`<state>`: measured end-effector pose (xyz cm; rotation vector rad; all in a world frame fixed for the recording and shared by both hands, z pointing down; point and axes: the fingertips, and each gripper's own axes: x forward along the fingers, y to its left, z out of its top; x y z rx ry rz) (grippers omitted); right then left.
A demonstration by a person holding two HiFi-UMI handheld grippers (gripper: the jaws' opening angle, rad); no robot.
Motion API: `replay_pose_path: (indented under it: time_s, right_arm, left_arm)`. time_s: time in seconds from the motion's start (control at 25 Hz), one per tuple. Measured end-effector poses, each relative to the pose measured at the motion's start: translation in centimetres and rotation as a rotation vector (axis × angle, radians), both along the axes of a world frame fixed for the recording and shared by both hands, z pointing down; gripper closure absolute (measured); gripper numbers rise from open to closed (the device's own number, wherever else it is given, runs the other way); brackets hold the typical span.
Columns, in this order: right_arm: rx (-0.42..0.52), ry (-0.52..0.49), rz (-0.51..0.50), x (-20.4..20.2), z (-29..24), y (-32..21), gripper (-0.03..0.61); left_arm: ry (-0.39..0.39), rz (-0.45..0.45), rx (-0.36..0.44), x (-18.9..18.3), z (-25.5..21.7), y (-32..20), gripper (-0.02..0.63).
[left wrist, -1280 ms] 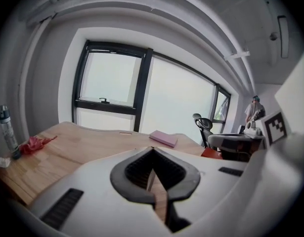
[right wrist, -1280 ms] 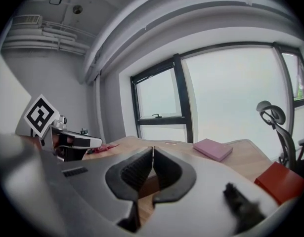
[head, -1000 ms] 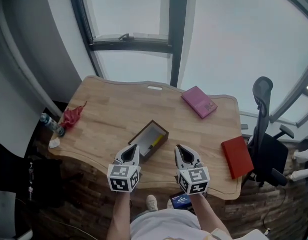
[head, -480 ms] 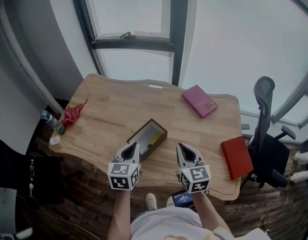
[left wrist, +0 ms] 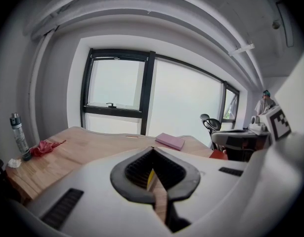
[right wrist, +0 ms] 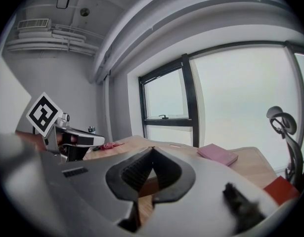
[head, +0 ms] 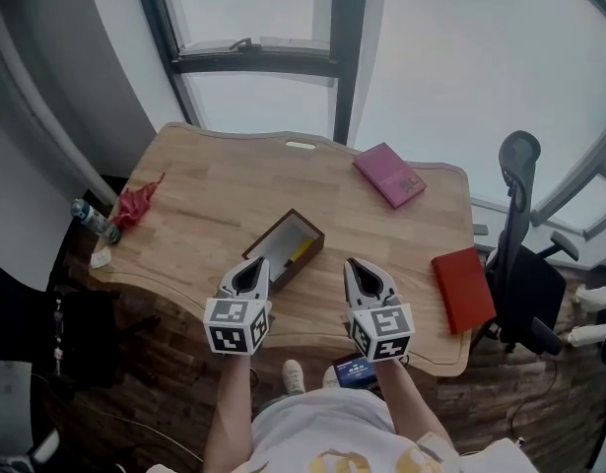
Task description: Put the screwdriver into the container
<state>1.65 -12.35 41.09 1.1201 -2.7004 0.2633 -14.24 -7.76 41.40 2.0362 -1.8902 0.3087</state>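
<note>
Left gripper [head: 251,267] and right gripper [head: 362,269], jaws closed and empty, hover just beside the container [head: 267,233], where the screwdriver [head: 302,252] lies; a careless forward sweep could knock the container askew.

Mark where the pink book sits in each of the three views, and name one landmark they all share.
Head view: the pink book lies on the table's far right part.
Left gripper view: pink book just right of centre, a little below mid-height.
Right gripper view: pink book right of centre, below mid-height.
Shared landmark: the black window post stands just left of it in every view.
</note>
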Motion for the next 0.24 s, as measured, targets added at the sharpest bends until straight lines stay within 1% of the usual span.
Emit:
replay_pose_path:
  time_s: [0.24]
  right_arm:
    - [-0.002,0.002,0.007,0.23,0.26,-0.12,0.548]
  left_arm:
    - [-0.002,-0.003,0.005,-0.15,-0.12,0.03,0.601]
